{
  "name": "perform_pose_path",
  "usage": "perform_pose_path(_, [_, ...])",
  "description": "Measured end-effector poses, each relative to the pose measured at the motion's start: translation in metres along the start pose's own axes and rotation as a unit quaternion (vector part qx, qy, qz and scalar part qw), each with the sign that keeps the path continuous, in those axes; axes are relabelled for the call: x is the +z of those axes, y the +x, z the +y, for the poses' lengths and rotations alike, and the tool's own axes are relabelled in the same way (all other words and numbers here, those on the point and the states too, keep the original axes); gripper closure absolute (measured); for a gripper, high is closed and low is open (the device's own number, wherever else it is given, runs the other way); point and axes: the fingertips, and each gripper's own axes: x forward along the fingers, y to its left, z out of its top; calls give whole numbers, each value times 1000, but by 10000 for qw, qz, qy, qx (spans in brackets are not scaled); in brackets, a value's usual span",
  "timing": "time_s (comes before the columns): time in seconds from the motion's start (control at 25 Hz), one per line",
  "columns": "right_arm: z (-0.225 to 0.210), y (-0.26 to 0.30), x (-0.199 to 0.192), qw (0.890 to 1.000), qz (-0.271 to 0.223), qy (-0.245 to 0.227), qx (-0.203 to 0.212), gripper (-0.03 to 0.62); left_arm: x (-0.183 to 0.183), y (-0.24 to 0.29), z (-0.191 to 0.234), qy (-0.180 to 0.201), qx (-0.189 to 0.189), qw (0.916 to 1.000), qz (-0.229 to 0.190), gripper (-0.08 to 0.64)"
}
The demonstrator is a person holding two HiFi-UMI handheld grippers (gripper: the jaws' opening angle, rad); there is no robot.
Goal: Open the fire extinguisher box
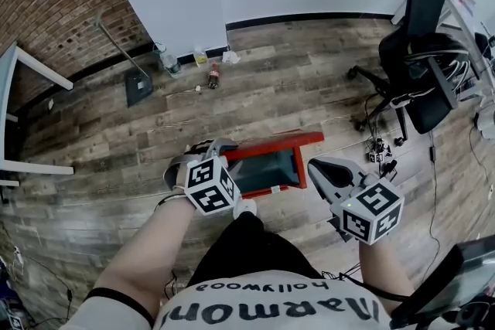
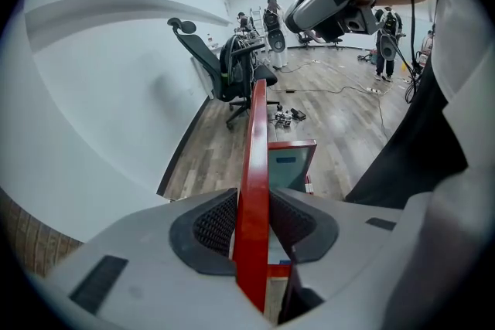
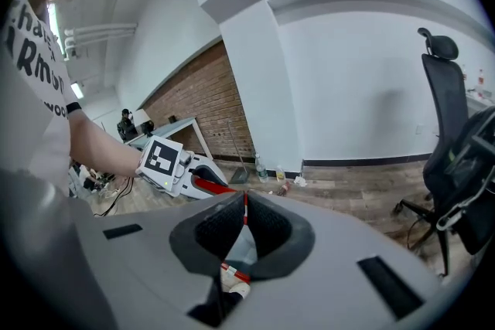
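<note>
A red fire extinguisher box (image 1: 271, 166) lies on the wood floor in front of the person's knees, its glass panel (image 1: 265, 171) facing up. A long red edge of the box (image 2: 256, 135) runs away from the camera in the left gripper view. My left gripper (image 2: 254, 206) is shut on that edge with both pads against it, at the box's left end (image 1: 218, 149). My right gripper (image 1: 315, 165) hangs at the box's right end with its jaws together (image 3: 245, 202). A thin red sliver shows in the slit between them; I cannot tell if they touch it.
A black office chair (image 1: 421, 66) stands at the back right with cables on the floor around it. Bottles (image 1: 213, 77) and a dustpan (image 1: 138, 87) lie along the white wall. A table leg (image 1: 42, 67) stands by the brick wall at left. People stand far off (image 2: 272, 31).
</note>
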Motion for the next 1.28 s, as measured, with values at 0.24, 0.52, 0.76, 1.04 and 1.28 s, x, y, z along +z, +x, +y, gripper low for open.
perform_pose_path(0.24, [-3,5,6,10000,-21,41,-41,581,-1,2,8,-22,-57,10000,-41,443])
perform_pose_path(0.52, [-6,10,9,9999,-10,117,-74,581,0,3,17,21,-109,9999,-54,446])
perform_pose_path(0.76, [-14,15,15,9997,-22,195,-153,581,0,7,34,-118,-214,9996,-102,448])
perform_pose_path(1.04, [-21,26,18,9993,50,310,-213,581,0,10,48,-193,-307,9992,-179,451])
perform_pose_path(1.28, [-18,35,18,9992,64,346,-208,581,-2,11,54,-214,-378,9989,-197,451])
